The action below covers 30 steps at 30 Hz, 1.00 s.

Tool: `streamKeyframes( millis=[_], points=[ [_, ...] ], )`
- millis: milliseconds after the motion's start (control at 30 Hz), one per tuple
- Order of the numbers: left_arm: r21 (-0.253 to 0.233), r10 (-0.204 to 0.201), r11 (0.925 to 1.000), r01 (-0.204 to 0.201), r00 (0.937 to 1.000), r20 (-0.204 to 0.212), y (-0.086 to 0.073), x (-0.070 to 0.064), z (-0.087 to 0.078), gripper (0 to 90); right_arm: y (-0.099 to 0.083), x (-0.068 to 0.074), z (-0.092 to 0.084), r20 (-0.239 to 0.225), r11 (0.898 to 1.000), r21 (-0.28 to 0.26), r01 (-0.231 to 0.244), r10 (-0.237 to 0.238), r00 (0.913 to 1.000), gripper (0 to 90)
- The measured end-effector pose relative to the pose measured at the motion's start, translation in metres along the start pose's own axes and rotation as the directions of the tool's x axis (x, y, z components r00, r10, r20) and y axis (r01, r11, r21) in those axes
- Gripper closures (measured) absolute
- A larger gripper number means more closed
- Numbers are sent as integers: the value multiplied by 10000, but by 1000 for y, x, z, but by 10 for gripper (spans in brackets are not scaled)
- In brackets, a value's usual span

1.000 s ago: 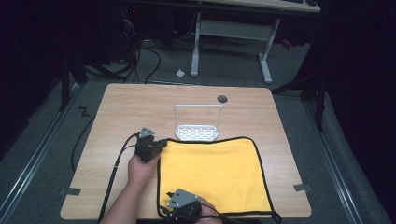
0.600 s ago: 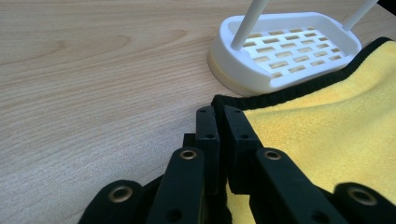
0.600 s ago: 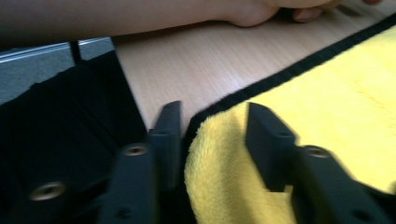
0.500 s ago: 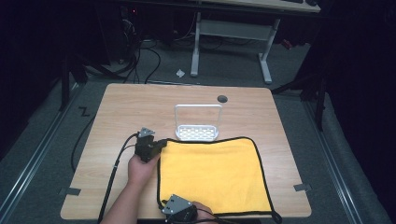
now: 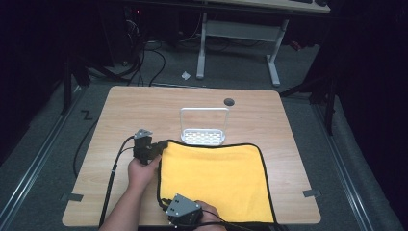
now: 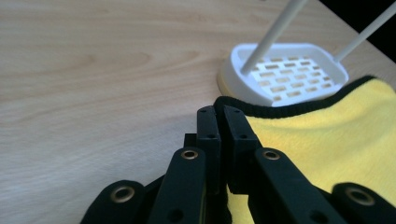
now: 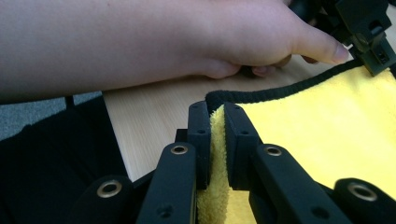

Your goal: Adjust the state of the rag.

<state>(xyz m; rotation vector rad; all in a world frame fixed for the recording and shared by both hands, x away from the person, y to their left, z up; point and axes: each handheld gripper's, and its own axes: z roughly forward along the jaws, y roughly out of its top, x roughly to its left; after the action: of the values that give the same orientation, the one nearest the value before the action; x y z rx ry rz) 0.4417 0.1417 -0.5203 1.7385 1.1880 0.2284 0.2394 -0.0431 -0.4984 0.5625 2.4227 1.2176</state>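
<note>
While left tool [image 6: 219, 114] pinches yellow cloth [image 5: 216, 173] corner, right tool [image 7: 215, 112] just clamped near corner

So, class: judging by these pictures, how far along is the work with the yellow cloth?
Done: the left gripper is shut on the yellow cloth at its far left corner, beside the white rack. In hand: the right gripper has just been closing on the near left corner, cloth between its pads. Left: the cloth lies flat, unfolded; probably a fold comes next.
</note>
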Motion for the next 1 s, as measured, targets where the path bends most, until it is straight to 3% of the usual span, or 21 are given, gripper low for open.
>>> streamKeyframes(
  millis=[233, 367, 500, 700, 1000],
  points=[
    [-701, -344, 9971, 303, 9977, -584, 13, 26, -43, 863, 30, 10, 14, -205, 9976, -609, 338, -351, 9992, 830],
    [-481, -189, 9987, 136, 9937, -1108, 12, 36, -60, 862, 43, 15, 22, -400, 9956, -850, 386, -421, 9983, 830],
    [-469, -212, 9988, 155, 9921, -1233, 9, 38, -69, 862, 47, 20, 26, -560, 9951, -888, 443, -493, 9972, 829],
    [-516, -139, 9986, 92, 9956, -922, 12, 15, -59, 862, 37, 14, 9, -227, 9958, -840, 373, -394, 9990, 827],
    [-378, 160, 9991, -176, 9989, -442, 22, -39, -10, 860, -7, -30, -40, 949, 9978, -529, -394, 443, 9945, 824]
  ],
)
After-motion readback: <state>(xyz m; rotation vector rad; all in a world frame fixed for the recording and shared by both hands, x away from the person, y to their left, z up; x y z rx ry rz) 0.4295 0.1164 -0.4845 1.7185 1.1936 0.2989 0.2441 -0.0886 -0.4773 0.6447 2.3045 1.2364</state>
